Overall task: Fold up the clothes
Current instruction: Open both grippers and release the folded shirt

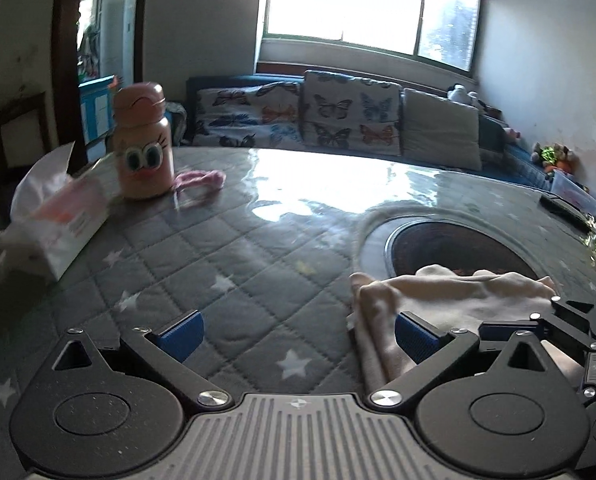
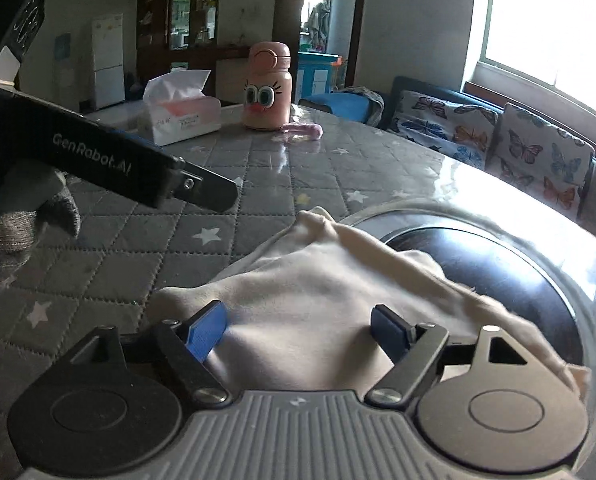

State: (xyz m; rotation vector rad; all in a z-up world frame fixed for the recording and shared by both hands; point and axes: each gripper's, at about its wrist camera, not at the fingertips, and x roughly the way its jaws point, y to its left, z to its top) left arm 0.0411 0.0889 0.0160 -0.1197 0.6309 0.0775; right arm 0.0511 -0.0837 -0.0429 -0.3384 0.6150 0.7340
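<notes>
A cream garment (image 2: 326, 292) lies bunched on the quilted grey table (image 2: 145, 240), partly over a dark round inset (image 2: 498, 276). My right gripper (image 2: 298, 328) is open just above the cloth, fingers apart over its near part. In the left wrist view the garment (image 1: 450, 292) lies at the right. My left gripper (image 1: 298, 332) is open, its left finger over bare table and its right fingertip (image 1: 414, 336) at the garment's left edge. The right gripper's body (image 1: 570, 332) shows at the far right. The left gripper's body (image 2: 97, 160) shows at the left in the right wrist view.
A pink bottle with cartoon eyes (image 1: 141, 148) stands at the table's far left, a pink strap (image 1: 201, 180) beside it. A tissue box (image 1: 57, 220) sits at the left edge. A dark remote (image 1: 566, 208) lies far right. A sofa with butterfly cushions (image 1: 338, 116) stands behind.
</notes>
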